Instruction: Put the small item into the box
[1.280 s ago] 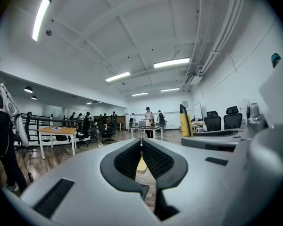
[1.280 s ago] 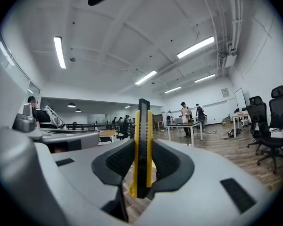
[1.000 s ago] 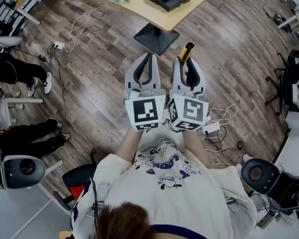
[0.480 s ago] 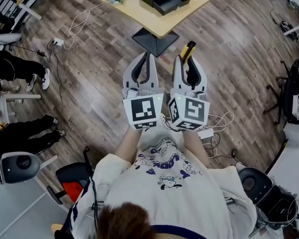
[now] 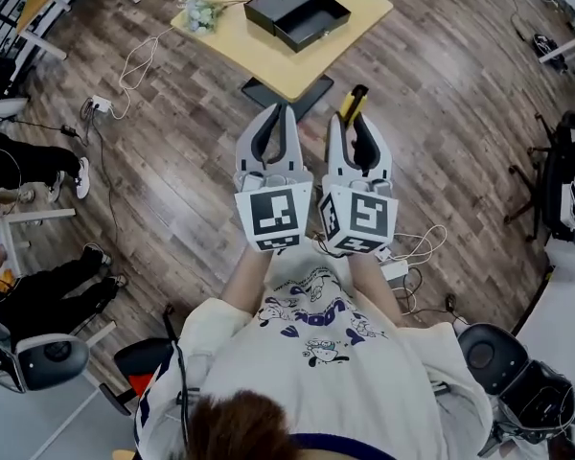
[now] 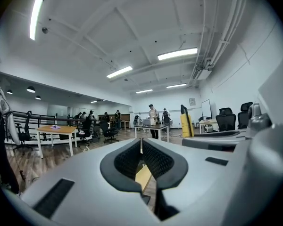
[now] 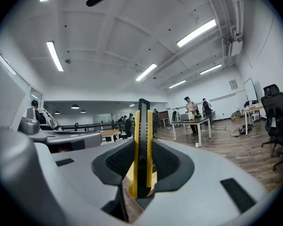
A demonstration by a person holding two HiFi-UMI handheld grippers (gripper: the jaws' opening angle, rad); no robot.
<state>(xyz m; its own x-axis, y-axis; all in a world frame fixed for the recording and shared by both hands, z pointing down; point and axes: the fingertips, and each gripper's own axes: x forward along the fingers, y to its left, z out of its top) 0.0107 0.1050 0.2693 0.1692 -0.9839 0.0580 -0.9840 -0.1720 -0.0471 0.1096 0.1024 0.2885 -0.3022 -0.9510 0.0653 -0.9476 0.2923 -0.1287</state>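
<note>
yellow and black, the utility knife [image 7: 141, 140] stands upright between the jaws of the right gripper [image 7: 142, 150]. the jaws are partly apart and press on its flat sides, and its end sticks out past the jaw tips. the left gripper [image 6: 141, 144] is just beside the right one, on its left. its jaws meet tip to tip with nothing between them. the person holds both grippers side by side in front of the chest. the black box [image 5: 297, 12] lies with its inside showing on a light wooden table [image 5: 268, 56]. it is well ahead of both pairs of jaw tips, slightly to their left, and apart from the knife. a small bunch of flowers [image 5: 197, 12] sits on the table left of the box.
</note>
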